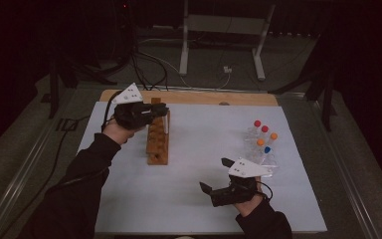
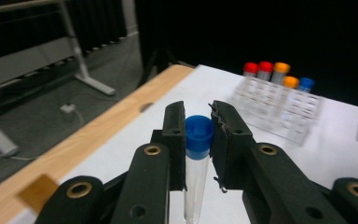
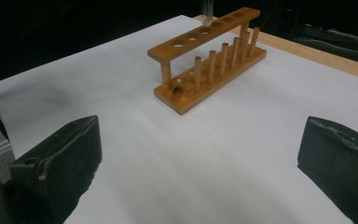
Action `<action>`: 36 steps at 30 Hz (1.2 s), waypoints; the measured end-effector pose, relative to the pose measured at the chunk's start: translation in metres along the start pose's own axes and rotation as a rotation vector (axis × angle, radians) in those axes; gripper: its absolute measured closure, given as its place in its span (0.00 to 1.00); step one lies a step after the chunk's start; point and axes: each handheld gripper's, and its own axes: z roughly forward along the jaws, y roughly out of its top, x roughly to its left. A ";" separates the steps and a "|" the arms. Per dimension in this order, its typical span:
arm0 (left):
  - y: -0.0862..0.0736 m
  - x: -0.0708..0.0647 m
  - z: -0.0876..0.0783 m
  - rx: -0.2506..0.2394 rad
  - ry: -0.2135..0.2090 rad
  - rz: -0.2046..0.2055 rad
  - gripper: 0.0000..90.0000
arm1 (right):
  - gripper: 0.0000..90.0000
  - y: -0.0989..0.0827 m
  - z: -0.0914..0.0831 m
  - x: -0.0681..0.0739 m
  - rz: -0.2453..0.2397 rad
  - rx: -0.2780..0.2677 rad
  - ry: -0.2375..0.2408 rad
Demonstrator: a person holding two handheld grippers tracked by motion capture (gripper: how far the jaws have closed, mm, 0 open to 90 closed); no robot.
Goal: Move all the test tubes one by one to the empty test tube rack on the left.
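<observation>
Pinching a blue-capped tube (image 2: 198, 154) just under its cap, the left gripper (image 2: 198, 140) hangs over the far end of the wooden rack (image 1: 158, 144), the tube upright between its pads; the forearm reaches forward along the table's (image 1: 189, 199) left side. The right gripper (image 1: 214, 175) rests near the front edge, jaws spread wide and empty, pointing left. One clear rack (image 1: 261, 149) at the right holds five capped tubes: two red, two orange, one blue.
</observation>
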 end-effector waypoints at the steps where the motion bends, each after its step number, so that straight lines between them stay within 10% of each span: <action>1: 0.000 0.004 0.000 -0.001 0.007 -0.006 0.86 | 0.00 0.000 0.000 0.000 -0.002 0.002 -0.002; 21: -0.002 0.078 0.023 0.025 0.208 -0.066 0.86 | 0.00 -0.002 0.001 -0.003 0.009 0.010 0.020; 36: -0.018 0.096 0.059 0.059 0.259 -0.079 0.86 | 0.00 -0.004 -0.002 -0.007 0.018 0.009 0.027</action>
